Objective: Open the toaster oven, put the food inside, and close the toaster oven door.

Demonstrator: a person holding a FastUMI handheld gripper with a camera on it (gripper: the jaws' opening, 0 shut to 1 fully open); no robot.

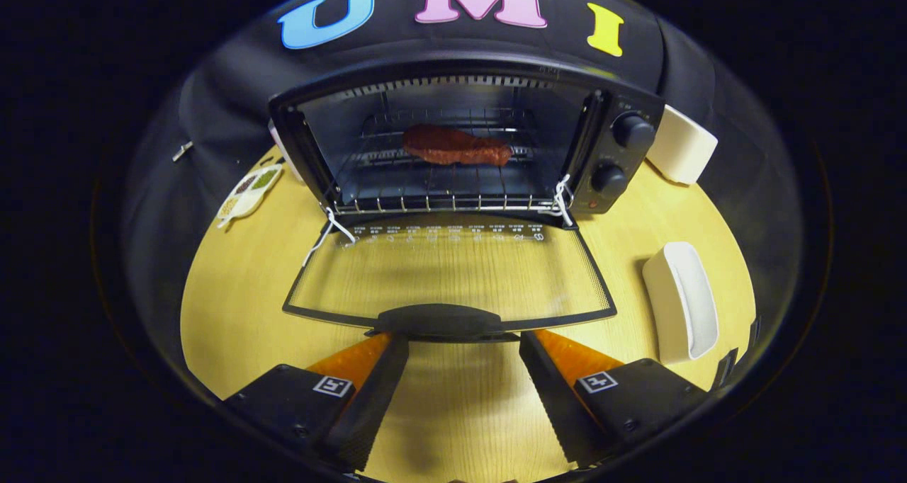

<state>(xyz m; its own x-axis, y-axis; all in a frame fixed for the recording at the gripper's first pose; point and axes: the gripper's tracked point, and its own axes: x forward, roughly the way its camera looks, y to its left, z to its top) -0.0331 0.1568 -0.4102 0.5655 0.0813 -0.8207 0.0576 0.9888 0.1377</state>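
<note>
Here the hand-held gripper [464,341] is released, its fingers spread apart just short of the door handle [439,321]. The toaster oven [623,157] stands open on the surface [234,306], the food [457,145] lying on its rack [432,185].

print on the glass door [449,270] is too small to read.

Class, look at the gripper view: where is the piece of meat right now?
The meat lies on the wire rack inside the open toaster oven, beyond the folded-down glass door and its handle, which sits just ahead of the open gripper.
</note>
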